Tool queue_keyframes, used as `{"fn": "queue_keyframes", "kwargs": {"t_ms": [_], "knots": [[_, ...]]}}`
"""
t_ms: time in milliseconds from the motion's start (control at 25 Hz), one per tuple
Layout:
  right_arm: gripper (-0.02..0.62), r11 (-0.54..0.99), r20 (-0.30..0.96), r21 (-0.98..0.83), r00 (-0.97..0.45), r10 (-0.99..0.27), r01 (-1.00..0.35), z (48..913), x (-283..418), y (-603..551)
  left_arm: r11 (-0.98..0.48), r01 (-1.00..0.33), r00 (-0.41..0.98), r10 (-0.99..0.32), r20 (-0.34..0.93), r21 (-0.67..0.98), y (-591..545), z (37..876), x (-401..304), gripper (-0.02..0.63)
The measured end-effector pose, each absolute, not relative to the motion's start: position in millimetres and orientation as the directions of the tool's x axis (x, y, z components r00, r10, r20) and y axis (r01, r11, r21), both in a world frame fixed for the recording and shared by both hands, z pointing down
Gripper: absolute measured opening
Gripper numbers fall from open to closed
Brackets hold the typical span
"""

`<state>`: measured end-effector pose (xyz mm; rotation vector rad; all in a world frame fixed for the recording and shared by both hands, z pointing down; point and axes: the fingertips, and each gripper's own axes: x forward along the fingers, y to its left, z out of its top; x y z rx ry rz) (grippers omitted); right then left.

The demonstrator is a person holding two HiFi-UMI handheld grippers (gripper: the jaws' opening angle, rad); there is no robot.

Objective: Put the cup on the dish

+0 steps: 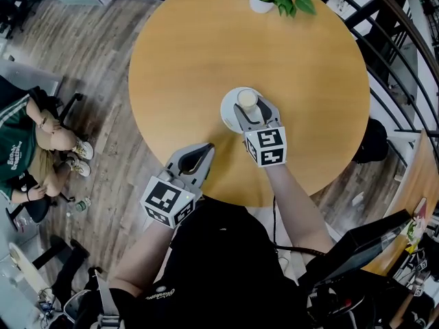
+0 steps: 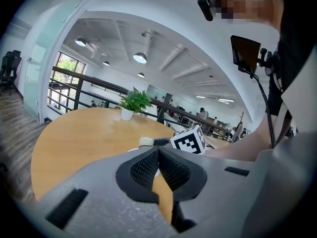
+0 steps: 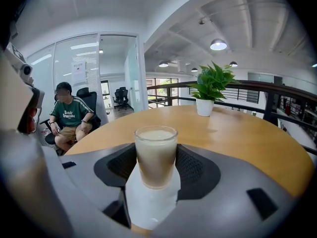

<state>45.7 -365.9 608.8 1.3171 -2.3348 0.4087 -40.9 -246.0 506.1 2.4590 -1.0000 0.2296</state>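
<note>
The right hand-held gripper (image 1: 252, 108) has both jaws closed against the sides of a glass cup (image 3: 156, 152) of pale milky drink, keeping it upright so nothing spills. The cup sits at the middle of the white dish (image 1: 227, 110) on the round wooden counter (image 1: 206, 53), resting on it or just above. The left hand-held gripper (image 1: 206, 149) is closed and empty, parked near the counter's edge, clear of the work.

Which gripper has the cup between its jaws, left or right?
The right gripper: its jaws are closed on the cup of pale drink, over the white dish. The left gripper is shut and empty, apart from the dish.
</note>
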Motion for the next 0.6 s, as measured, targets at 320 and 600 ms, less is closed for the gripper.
{"fn": "queue_keyframes", "kwargs": {"t_ms": [320, 600], "knots": [[0.245, 0.498, 0.512, -0.041, -0.447, -0.734, -0.866, 618, 47, -369, -0.624, -0.692, 0.722, -0.612, 0.324, 0.364, -243, 507, -40, -0.006], [0.245, 0.494, 0.523, -0.033, -0.437, -0.732, -0.869, 626, 47, -368, -0.621, -0.693, 0.721, -0.611, 0.326, 0.366, -240, 509, -40, -0.006]]}}
